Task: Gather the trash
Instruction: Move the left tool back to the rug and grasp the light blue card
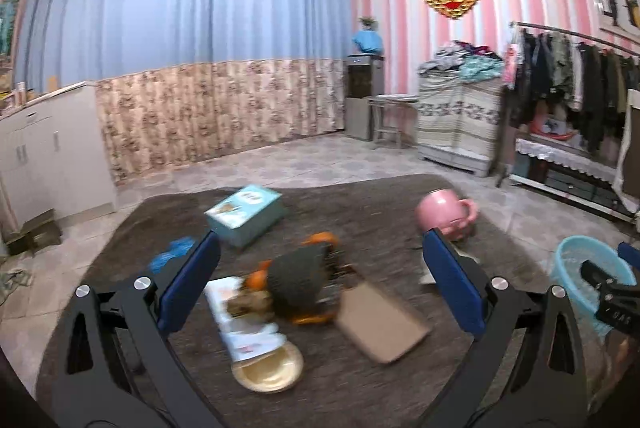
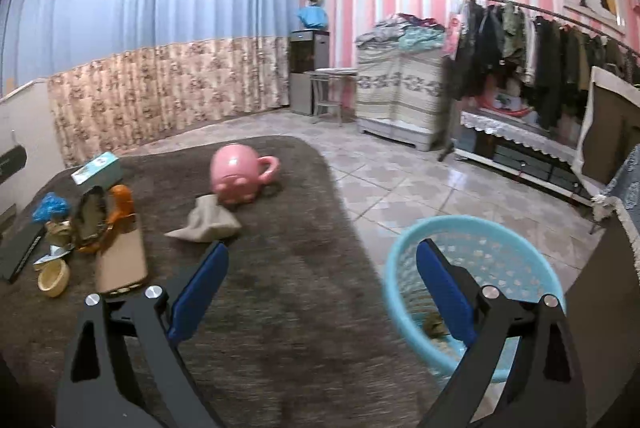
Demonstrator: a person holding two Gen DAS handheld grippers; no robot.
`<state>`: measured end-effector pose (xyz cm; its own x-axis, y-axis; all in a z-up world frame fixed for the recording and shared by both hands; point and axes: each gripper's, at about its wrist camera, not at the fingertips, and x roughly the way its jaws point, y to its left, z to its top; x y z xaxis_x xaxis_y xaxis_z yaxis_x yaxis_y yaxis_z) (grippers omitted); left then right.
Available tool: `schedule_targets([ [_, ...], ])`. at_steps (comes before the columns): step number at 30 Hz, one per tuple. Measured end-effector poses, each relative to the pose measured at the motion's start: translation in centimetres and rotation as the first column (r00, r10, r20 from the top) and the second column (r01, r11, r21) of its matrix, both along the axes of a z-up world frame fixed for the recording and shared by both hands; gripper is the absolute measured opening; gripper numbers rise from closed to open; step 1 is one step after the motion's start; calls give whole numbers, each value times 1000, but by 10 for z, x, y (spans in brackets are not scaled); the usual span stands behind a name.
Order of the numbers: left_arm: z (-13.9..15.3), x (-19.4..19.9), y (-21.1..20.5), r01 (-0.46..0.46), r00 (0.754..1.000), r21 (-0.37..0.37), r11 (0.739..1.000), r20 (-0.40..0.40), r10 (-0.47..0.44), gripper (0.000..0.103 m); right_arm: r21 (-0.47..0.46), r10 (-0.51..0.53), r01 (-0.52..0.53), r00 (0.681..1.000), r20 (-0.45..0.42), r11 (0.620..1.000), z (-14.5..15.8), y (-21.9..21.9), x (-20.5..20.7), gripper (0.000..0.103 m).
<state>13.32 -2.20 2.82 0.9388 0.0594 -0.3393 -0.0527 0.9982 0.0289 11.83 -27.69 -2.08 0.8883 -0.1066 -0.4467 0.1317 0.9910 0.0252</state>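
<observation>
A brown-clothed table [image 1: 360, 380] holds a heap of litter: a crumpled brownish wad [image 1: 248, 302], a white printed paper [image 1: 244, 324], a yellow paper bowl [image 1: 268, 370], a flat cardboard piece [image 1: 380, 324], a blue plastic scrap [image 1: 172, 252] and an orange and dark grey object [image 1: 300, 280]. My left gripper [image 1: 320, 260] is open above the heap, empty. My right gripper [image 2: 320, 268] is open and empty over the table edge, beside the light blue basket [image 2: 400, 268], which holds a small brown scrap [image 2: 434, 326]. A crumpled beige cloth [image 2: 208, 222] lies by the pink mug [image 2: 236, 174].
A teal box [image 1: 246, 214] sits at the table's far side and the pink mug [image 1: 444, 214] lies tipped at the far right. The basket [image 1: 572, 268] stands on the tiled floor right of the table. A clothes rack [image 2: 540, 40] and a white cabinet [image 1: 48, 148] line the walls.
</observation>
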Motion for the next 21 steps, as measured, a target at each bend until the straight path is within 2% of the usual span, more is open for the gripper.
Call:
schedule_targets([
  [8,-20,-10,67,-106,993,-26,994,-53,105,98,30,57,-56,998,-34,998,-10,28,10,93],
  [13,-45,-9,98,-147,983,-35,989,-117,142,98,-4,79,-79,994,-73,997,-20,48,22,93],
  [16,-61,-4,107,-154,975,-31,988,-164,147,98,-13,86,-88,992,-87,996,-24,55,26,93],
  [21,-82,5,111,-129,965,-81,988,-242,106,98,-6,96,-98,989,-108,995,-30,67,33,93],
])
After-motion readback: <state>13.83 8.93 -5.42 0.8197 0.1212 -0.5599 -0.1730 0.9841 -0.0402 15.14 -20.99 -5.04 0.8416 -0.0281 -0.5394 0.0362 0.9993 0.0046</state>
